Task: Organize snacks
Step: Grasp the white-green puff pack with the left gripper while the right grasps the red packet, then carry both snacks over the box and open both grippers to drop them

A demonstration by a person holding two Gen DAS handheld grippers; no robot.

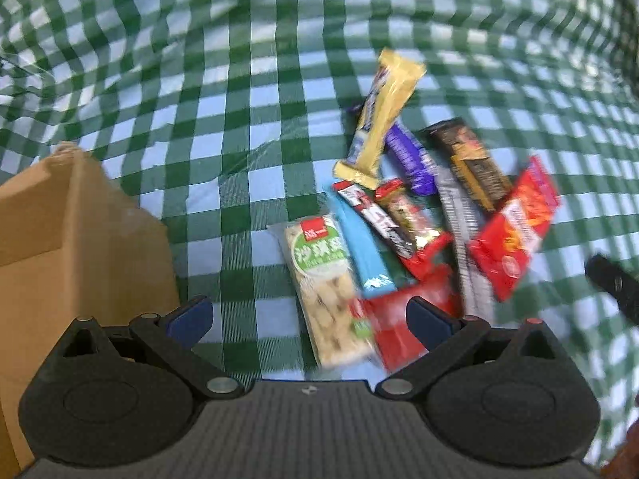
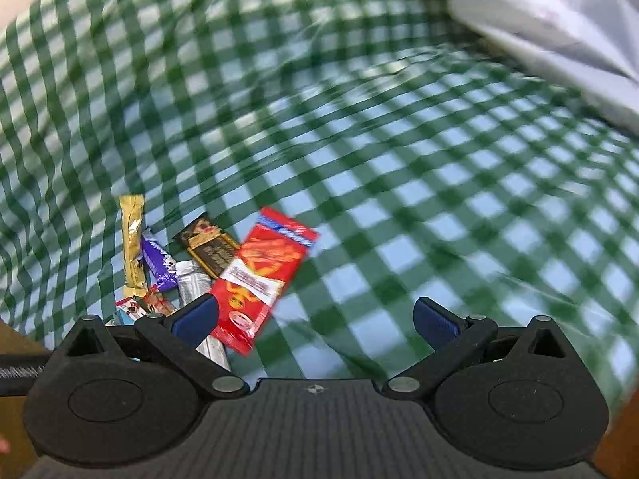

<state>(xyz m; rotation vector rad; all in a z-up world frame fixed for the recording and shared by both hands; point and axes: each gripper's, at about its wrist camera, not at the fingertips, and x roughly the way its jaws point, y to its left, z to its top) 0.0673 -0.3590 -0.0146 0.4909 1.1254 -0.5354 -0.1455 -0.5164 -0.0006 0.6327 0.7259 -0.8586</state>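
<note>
A pile of wrapped snacks lies on the green checked cloth [image 1: 247,127]. In the left wrist view I see a yellow bar [image 1: 379,119], a purple bar [image 1: 409,155], a black-gold bar [image 1: 471,161], a red packet [image 1: 515,227], a blue bar [image 1: 365,247], a green-white cracker pack [image 1: 325,283] and a red wrapper [image 1: 399,327]. My left gripper [image 1: 309,317] is open just above the cracker pack. My right gripper [image 2: 315,317] is open and empty, with the red packet [image 2: 259,275] by its left finger.
A brown cardboard box [image 1: 72,239] stands left of the pile. A dark object [image 1: 615,283] pokes in at the right edge of the left wrist view. A white plastic sheet [image 2: 559,28] lies at the far right of the cloth.
</note>
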